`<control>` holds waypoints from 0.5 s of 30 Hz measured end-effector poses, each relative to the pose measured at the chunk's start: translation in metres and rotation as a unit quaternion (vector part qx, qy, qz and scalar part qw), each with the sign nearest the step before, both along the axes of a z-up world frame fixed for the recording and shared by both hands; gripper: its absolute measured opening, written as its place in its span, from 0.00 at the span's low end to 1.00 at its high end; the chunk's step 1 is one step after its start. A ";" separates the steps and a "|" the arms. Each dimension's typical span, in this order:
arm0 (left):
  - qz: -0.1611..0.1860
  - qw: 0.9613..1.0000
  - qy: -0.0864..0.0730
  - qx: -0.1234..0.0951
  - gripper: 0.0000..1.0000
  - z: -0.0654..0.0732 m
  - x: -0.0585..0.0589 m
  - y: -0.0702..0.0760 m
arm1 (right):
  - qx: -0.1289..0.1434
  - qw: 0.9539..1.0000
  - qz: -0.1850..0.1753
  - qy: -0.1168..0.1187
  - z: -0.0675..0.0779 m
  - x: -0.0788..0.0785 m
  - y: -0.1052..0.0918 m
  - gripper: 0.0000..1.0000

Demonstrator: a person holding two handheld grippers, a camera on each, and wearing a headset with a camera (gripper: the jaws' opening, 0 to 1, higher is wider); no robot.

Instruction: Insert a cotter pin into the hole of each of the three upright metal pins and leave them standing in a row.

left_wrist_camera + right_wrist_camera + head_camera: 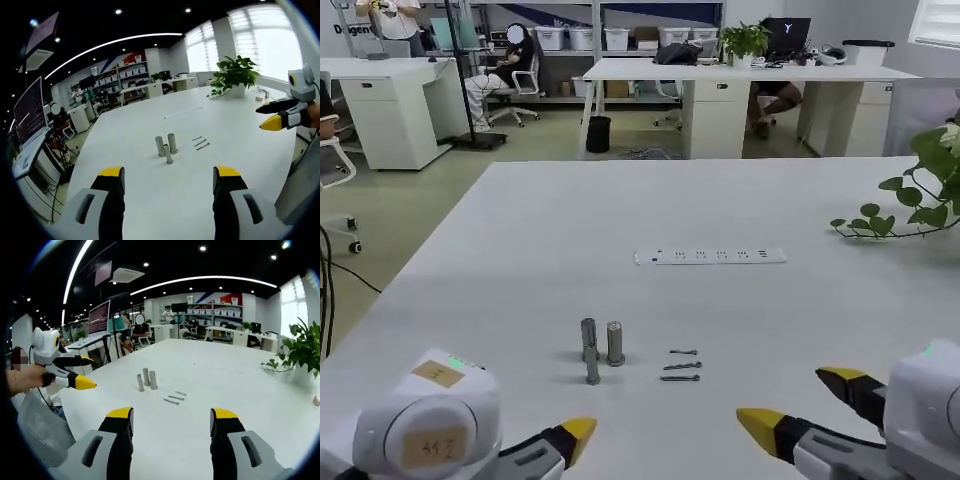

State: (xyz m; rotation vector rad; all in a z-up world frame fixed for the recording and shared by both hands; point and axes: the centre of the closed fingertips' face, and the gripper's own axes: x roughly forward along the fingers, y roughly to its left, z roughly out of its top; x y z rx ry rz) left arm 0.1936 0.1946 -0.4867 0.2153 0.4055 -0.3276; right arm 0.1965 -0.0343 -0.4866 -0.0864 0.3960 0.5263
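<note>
Three short metal pins point(601, 348) stand upright in a tight cluster on the white table point(520, 250); they also show in the left gripper view point(166, 146) and the right gripper view point(146, 379). Just right of them lie three small cotter pins point(681, 366), flat and side by side point(199, 143) point(174, 397). My left gripper point(169, 172) hovers near the table's front left, open and holding nothing. My right gripper point(795, 398) hovers at the front right, also open and holding nothing. Both are well short of the pins.
A white power strip point(710, 256) lies across the table beyond the pins. A leafy plant point(920, 200) reaches in over the right edge. Behind the table are desks, shelves and seated people.
</note>
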 end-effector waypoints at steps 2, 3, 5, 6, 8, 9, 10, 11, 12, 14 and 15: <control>-0.004 1.000 0.002 0.000 0.67 -0.002 0.003 0.001 | -0.002 1.000 0.004 0.000 0.000 0.000 0.001 0.57; -0.005 1.000 0.003 0.000 0.66 -0.002 0.005 0.001 | -0.003 1.000 0.005 -0.002 0.001 0.001 0.001 0.56; -0.009 1.000 0.003 0.002 0.64 -0.003 0.008 0.001 | -0.006 1.000 0.008 -0.005 0.002 0.001 0.002 0.56; -0.012 1.000 0.003 0.003 0.64 -0.005 0.011 0.000 | -0.006 1.000 0.008 -0.005 0.002 0.002 0.002 0.56; -0.018 1.000 0.007 0.004 0.62 -0.008 0.016 -0.001 | -0.006 1.000 0.009 -0.004 0.002 0.002 0.003 0.55; -0.020 1.000 0.010 0.003 0.60 -0.010 0.019 -0.001 | -0.006 1.000 0.010 -0.004 0.001 0.003 0.003 0.55; -0.023 1.000 0.012 0.001 0.60 -0.011 0.022 -0.002 | -0.007 1.000 0.012 -0.006 0.002 0.003 0.004 0.55; -0.025 1.000 0.012 -0.001 0.60 -0.012 0.024 -0.003 | -0.007 1.000 0.013 -0.006 0.002 0.004 0.005 0.54; -0.028 1.000 0.013 -0.004 0.59 -0.014 0.026 -0.005 | -0.008 1.000 0.013 -0.003 0.001 0.004 0.006 0.54; -0.037 0.999 0.017 -0.008 0.57 -0.019 0.030 -0.009 | -0.004 1.000 0.014 -0.001 0.000 0.005 0.007 0.54; -0.039 0.999 0.022 -0.009 0.56 -0.022 0.033 -0.010 | -0.002 1.000 0.014 0.000 0.000 0.006 0.007 0.54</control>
